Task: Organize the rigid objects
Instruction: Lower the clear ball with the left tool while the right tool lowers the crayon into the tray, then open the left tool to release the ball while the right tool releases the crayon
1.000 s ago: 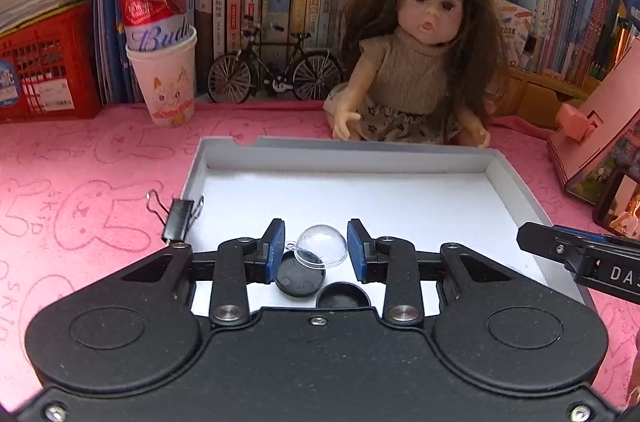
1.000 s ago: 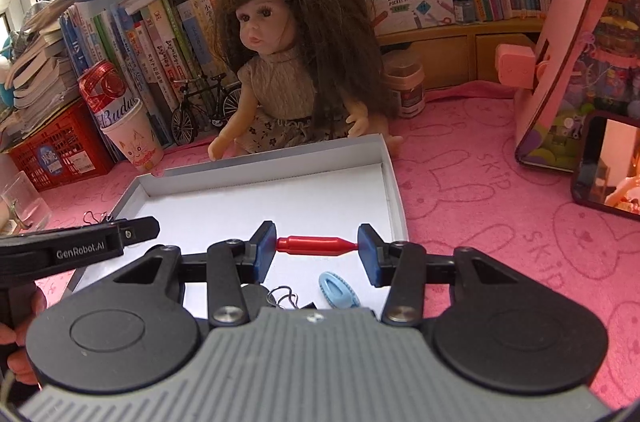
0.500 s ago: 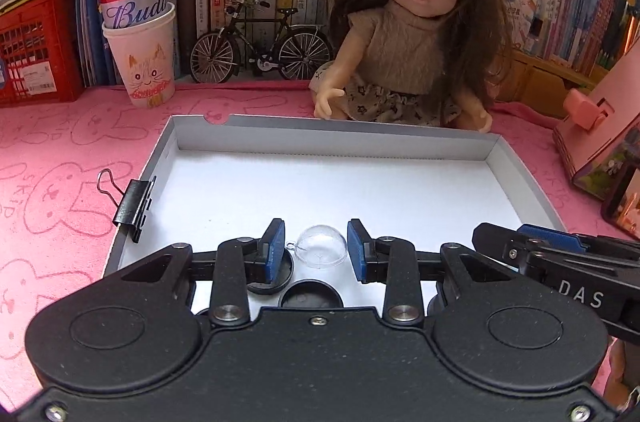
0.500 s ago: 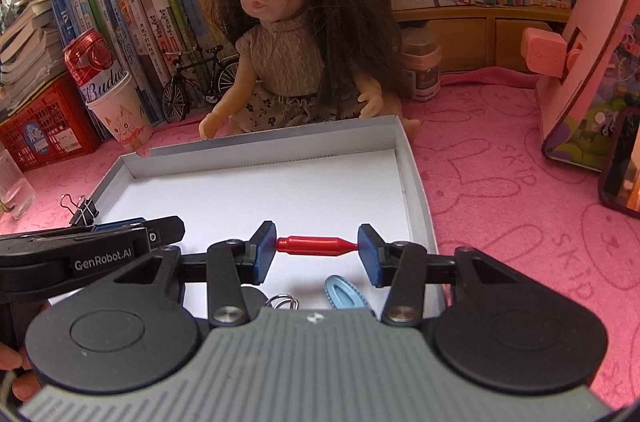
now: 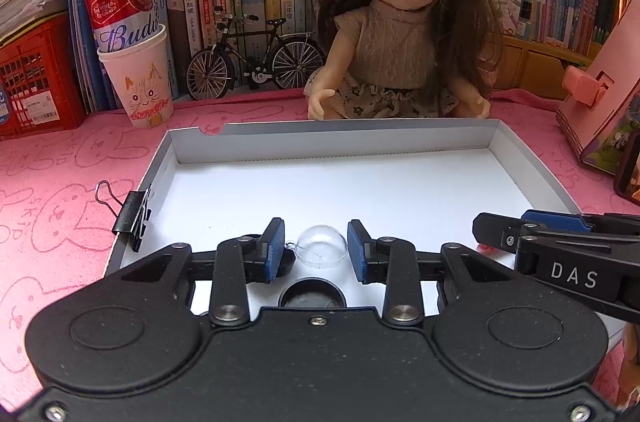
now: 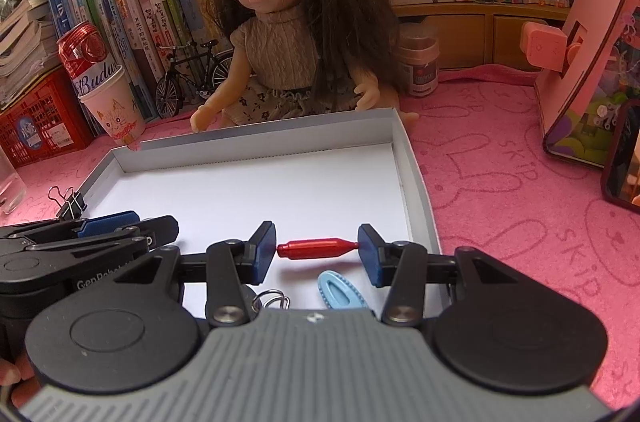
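The left gripper (image 5: 316,250) is being kept clamped on a clear plastic dome (image 5: 322,248), its small side loop apparently being pressed against one blue pad and its rim against the other, low over the near end of the white tray (image 5: 332,136). The right gripper (image 6: 317,248) is being kept closed end to end on a red metal pin (image 6: 316,248), held crosswise just above the tray's near right corner.

The dome is being judged light, stiff, slick and easily cracked or popped loose; a gentle hold across its widest rim is being favoured. The pin is being judged small, hard and smooth, and liable to pivot or shoot out while being held only by its tips; a grip across its thicker barrel would be safer.

A black round cap (image 5: 312,296) and a second black disc (image 5: 287,262) are being partly hidden by the left gripper's body and finger. A blue hair clip (image 6: 340,292) and a wire ring (image 6: 272,298) are being cut off by the right gripper's housing. Whether dome and pin are being rested on the tray floor cannot be told. A binder clip (image 5: 132,218) is being left on the tray's left wall, with a doll (image 5: 400,42) seated behind on the pink cloth (image 5: 60,190).
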`<state>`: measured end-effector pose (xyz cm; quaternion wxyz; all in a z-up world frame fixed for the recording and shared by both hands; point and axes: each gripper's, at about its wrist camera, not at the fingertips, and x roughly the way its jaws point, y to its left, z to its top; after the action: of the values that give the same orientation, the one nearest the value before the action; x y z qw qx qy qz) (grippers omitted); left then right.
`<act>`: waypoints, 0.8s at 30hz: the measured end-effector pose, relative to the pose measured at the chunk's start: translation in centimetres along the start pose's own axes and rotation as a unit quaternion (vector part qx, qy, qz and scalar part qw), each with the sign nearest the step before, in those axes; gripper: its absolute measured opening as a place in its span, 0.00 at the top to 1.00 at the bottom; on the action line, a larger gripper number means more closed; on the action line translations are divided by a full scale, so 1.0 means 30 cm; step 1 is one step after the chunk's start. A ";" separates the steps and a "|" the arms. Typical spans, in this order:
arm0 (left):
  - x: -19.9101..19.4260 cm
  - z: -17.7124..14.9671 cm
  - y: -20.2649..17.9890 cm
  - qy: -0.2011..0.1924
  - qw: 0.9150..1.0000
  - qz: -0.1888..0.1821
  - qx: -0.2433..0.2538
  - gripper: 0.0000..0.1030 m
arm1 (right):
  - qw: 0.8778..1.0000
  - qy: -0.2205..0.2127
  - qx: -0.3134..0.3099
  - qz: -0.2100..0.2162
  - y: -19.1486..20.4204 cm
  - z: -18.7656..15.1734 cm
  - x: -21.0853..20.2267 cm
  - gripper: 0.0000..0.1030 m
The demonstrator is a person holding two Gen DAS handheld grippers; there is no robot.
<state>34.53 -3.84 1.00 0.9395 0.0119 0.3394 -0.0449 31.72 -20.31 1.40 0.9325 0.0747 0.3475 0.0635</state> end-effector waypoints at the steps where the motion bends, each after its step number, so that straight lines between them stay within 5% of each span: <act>1: -0.001 0.000 0.000 -0.001 1.000 0.000 0.000 0.69 | 1.000 -0.001 -0.001 0.000 0.000 -0.001 0.000 0.45; 5: -0.003 -0.002 0.001 -0.001 1.000 0.000 0.001 0.67 | 1.000 -0.004 0.001 0.002 -0.002 -0.004 -0.004 0.41; 8: -0.007 -0.003 0.001 0.000 1.000 -0.001 0.001 0.54 | 1.000 -0.005 0.003 0.002 -0.003 -0.006 -0.006 0.38; 12: -0.015 -0.008 0.000 -0.002 1.000 -0.001 0.003 0.49 | 1.000 -0.010 0.011 0.004 -0.003 -0.012 -0.018 0.29; 24: -0.080 -0.014 -0.004 -0.022 1.000 0.001 0.012 0.41 | 1.000 -0.017 0.020 0.000 -0.016 -0.017 -0.064 0.20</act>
<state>32.41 -3.76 2.21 0.9465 0.0231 0.3183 -0.0480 29.98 -21.07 2.16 0.9367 0.0943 0.3325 0.0552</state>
